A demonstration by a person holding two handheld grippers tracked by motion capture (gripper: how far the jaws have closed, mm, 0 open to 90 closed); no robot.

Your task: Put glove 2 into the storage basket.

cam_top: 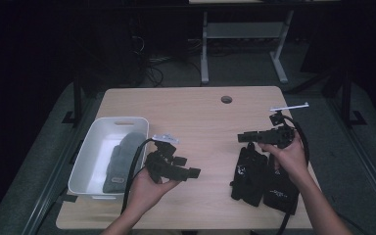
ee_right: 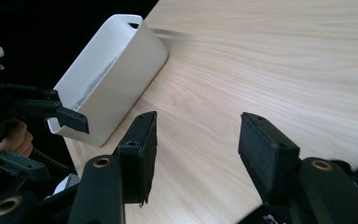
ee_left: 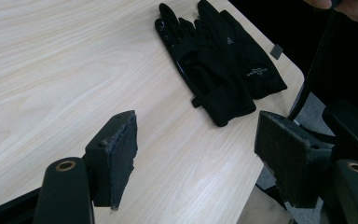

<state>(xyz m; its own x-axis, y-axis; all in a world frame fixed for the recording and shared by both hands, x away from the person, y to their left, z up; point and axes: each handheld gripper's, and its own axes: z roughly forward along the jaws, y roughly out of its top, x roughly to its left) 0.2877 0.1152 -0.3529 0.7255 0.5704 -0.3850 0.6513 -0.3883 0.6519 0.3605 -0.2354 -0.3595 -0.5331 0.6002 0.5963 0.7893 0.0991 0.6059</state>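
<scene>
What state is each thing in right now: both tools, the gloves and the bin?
Left tool: open, holding nothing, held above the table.
Right tool: open, holding nothing, held above the black gloves.
Black gloves: lying flat on the table, overlapping, ungrasped.
Grey glove: lying inside the bin.
White bin: upright at the table's left edge, no lid on it.

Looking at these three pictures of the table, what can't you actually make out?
- The black gloves: in the high view the right hand covers their top, so how they overlap is unclear.
- The small print on the gloves in the left gripper view is too tiny to read.
- The grey glove inside the white tub: in the right gripper view the tub's wall hides it.
- The room behind the table is too dark.
</scene>
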